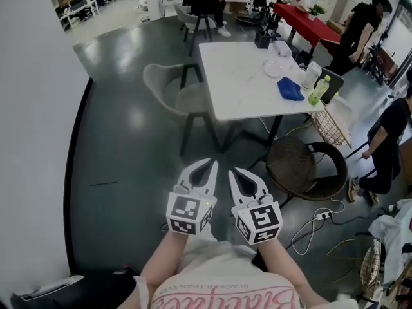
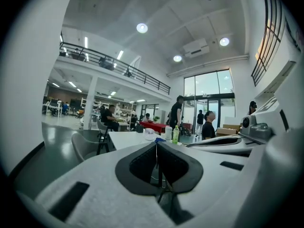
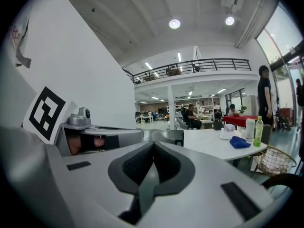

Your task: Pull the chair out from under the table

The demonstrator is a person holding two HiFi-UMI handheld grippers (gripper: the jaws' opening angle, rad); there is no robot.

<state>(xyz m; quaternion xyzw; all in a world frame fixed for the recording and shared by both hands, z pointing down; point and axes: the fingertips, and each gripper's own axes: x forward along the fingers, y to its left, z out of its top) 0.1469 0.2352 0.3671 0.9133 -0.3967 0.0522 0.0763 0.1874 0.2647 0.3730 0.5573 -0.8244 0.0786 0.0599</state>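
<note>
Ahead of the fingers and a little left, well apart from them, the grey chair (image 1: 168,85) stands at the left side of the white tabletop (image 1: 238,76), its seat right at that edge; ahead and right of the fingers, a dark round chair (image 1: 293,163) sits at the tabletop's near corner; the left gripper (image 1: 210,167) and right gripper (image 1: 234,172) are side by side over the floor, near each other; each has its fingers pressed together with nothing between them; a blue cloth (image 1: 290,89) and a green bottle (image 1: 318,90) lie far beyond the right fingers.
</note>
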